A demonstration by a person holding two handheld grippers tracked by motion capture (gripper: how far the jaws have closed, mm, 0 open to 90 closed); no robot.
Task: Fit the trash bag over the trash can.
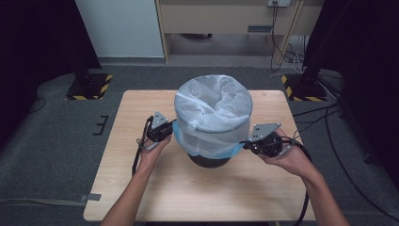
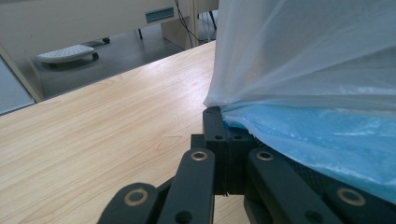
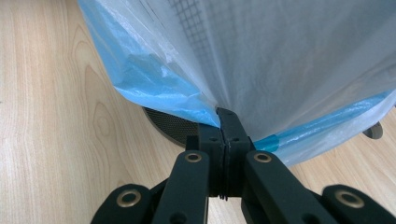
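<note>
Mesh bin [image 1: 210, 160] stood mid-table [image 1: 141, 188], draped in a white liner bag [image 1: 214, 110], bag's hem pinched by left gripper [image 1: 170, 130] and by right gripper [image 1: 245, 143], jaws pressed together

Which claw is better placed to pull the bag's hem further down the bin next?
Neither clearly: the left claw and right claw are both shut on the hem of the translucent blue-edged plastic bag, on opposite sides of the black mesh bin. Probably pull both together.
</note>
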